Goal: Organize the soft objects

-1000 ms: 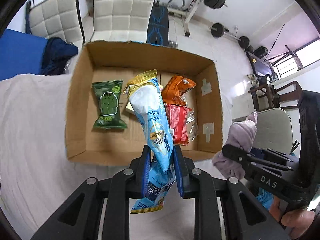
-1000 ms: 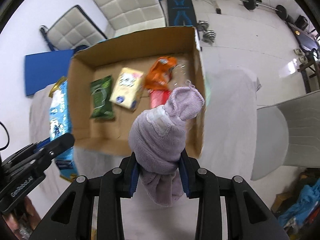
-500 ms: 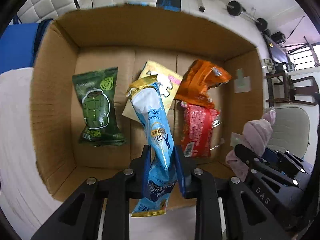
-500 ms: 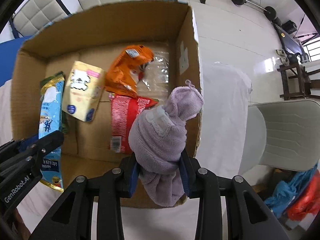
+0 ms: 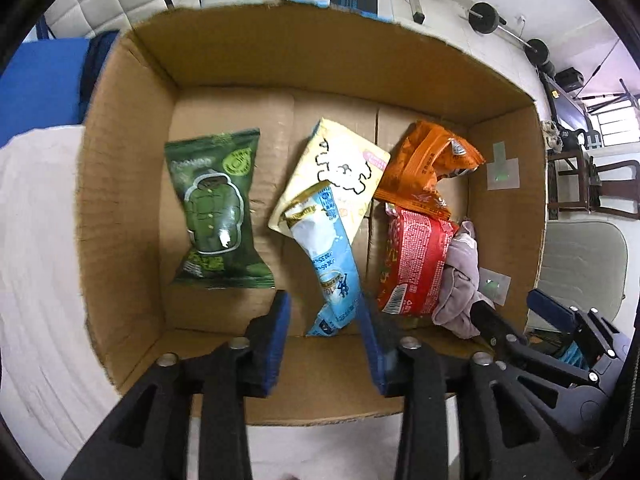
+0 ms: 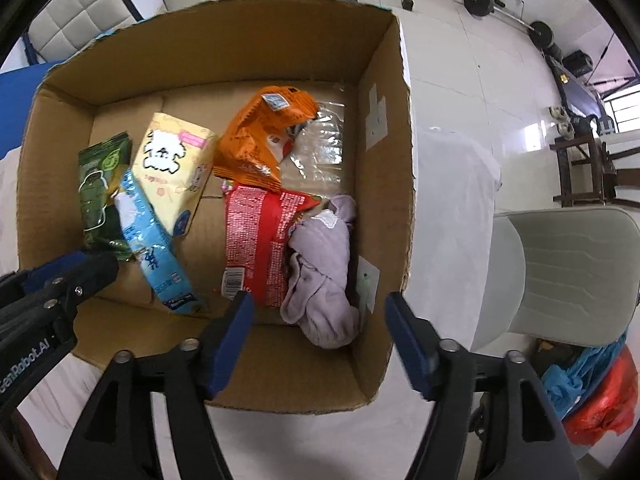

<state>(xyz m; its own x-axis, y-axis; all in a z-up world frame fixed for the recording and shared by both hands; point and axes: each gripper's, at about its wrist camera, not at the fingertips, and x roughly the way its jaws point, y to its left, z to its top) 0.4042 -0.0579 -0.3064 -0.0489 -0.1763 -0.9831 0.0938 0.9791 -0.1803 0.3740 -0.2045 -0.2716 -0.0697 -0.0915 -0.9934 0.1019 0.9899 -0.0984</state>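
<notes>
Blue pouch (image 5: 326, 256) lies loose in cardboard box (image 5: 120, 208) centre, leaning on yellow pack (image 5: 340, 168); lilac cloth (image 6: 320, 264) sits bunched at right wall. Left gripper (image 5: 322, 336) and right gripper (image 6: 318, 340) both spread wide, holding nothing. Risk: lifting out could snag near wall, or fingers clip pouch tail and drag it

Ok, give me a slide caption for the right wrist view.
Open right gripper above the cardboard box, lilac cloth dropped beside the red packet.
</notes>
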